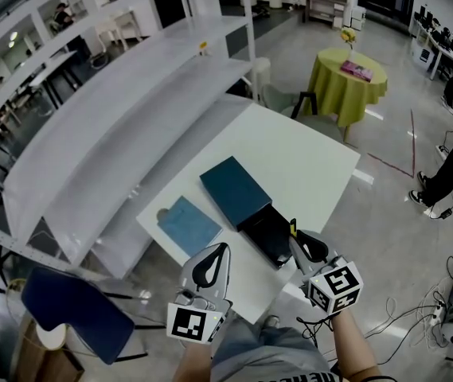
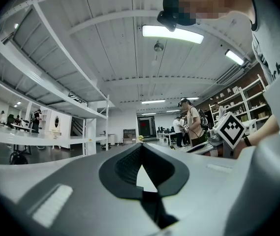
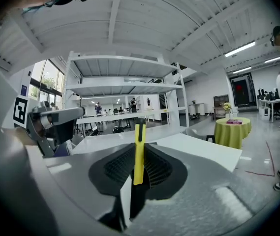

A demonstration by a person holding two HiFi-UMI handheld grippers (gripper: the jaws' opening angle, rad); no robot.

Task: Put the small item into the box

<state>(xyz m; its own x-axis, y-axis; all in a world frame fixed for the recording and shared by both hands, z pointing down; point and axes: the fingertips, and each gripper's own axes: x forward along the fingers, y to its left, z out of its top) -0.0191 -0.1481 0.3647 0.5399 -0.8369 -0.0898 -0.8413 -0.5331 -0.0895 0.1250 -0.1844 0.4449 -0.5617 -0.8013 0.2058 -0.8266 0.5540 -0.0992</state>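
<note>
Both arms are out in front of me, low in the head view. My left forearm and right forearm are bare and run forward side by side. My left gripper points ahead, with the left marker cube facing up at me. In the left gripper view its jaws meet at the tips, leaving a small triangular gap behind them, and nothing sits between. My right gripper is near it and roughly level, the right marker cube tilted. Its jaws are clamped on a small yellow item, which stands upright between the pads with its dark end poking above the tips.
</note>
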